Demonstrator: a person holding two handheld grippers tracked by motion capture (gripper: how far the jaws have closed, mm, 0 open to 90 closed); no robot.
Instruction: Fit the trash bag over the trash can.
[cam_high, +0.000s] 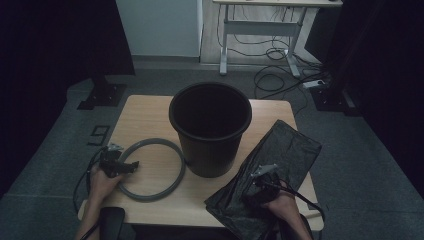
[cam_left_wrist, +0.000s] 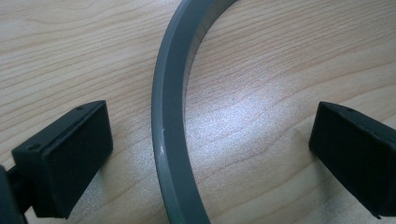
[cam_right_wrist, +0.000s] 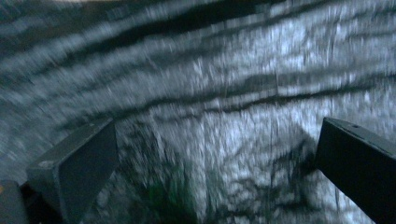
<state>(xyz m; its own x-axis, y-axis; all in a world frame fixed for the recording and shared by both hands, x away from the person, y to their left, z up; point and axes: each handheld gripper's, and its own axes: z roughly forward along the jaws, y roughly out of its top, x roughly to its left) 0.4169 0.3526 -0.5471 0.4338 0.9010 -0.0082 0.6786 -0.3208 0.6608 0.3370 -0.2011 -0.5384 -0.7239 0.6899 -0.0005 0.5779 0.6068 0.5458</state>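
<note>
**Ring straddled on the left, bag under the right fingers**

You are working at a small wooden bench with a black bin standing upright near its middle, mouth open to the ceiling. Beside it, on your right, a black plastic bag lies flat and crumpled, running diagonally from the bench's near edge up toward the bin's far side, with its near end hanging over the edge. On your left, a grey ring lies flat on the wood, its right arc just beside the bin's base.

Your right gripper sits over the near part of the bag. In the right gripper view the fingers are spread wide, with the bag's wrinkled film directly ahead and beneath them, and nothing is pinched; the picture is blurred.

Your left gripper rests at the ring's left arc. In the left gripper view its fingers are also spread, one on each side of the ring's band, which runs away from you between them without touching either.

The move ahead likely turns on this: the bag lies straight below your right fingers, with its long axis slanting toward the bin, so your right hand is the nearer one to pick it up, while your left is already placed to close across the ring.
</note>
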